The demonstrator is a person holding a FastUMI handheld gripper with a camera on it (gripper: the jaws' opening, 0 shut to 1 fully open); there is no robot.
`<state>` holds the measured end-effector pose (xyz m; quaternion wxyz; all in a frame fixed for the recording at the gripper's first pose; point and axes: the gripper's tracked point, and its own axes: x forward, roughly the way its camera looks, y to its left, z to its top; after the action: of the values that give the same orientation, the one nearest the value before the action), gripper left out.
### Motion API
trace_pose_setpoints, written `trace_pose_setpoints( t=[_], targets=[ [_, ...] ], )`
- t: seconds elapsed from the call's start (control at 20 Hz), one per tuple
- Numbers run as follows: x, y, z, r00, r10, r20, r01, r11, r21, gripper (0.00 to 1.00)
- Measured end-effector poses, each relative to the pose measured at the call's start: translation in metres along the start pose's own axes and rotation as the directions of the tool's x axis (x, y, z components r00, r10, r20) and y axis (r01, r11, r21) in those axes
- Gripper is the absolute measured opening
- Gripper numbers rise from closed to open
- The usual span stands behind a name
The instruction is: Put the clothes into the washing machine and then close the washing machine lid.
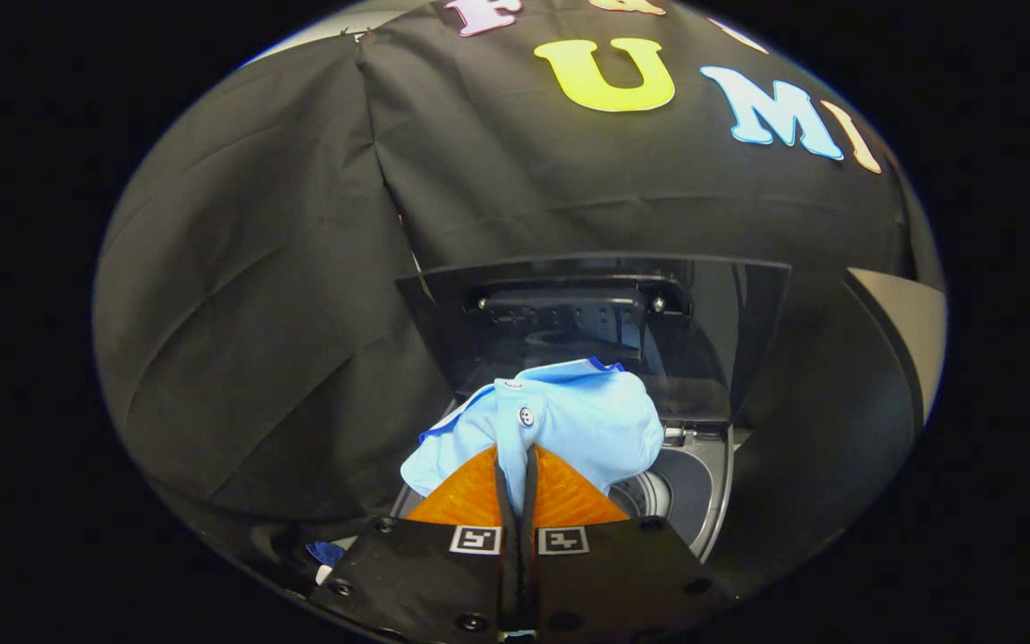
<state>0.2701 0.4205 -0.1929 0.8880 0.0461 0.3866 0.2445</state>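
My gripper [518, 458] is shut on a light blue shirt [569, 416] with a button and dark blue trim; a fold of the cloth is pinched between both fingers and the rest bunches just ahead of them. The shirt hangs over the open top of the washing machine [712, 501]. Part of the round drum [649, 496] shows to the right of the fingers, below the cloth. The machine's dark glossy lid [595, 313] stands raised upright beyond the shirt.
Black cloth walls close the booth behind and to the left of the machine. A pale panel [913, 340] stands to the right. A scrap of blue cloth [327, 552] lies low, left of the fingers.
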Motion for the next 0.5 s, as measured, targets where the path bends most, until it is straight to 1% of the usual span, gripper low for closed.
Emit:
trace_pose_setpoints(
  t=[0.2, 0.4, 0.5],
  targets=[
    [0.024, -0.005, -0.020, 0.999, -0.032, -0.018, 0.032, 0.999, 0.003, 0.01],
    [0.047, -0.013, -0.045, 0.996, -0.080, -0.034, 0.079, 0.996, -0.035, 0.02],
    [0.053, -0.013, -0.057, 0.995, -0.086, -0.046, 0.085, 0.996, -0.027, 0.02]
  ],
)
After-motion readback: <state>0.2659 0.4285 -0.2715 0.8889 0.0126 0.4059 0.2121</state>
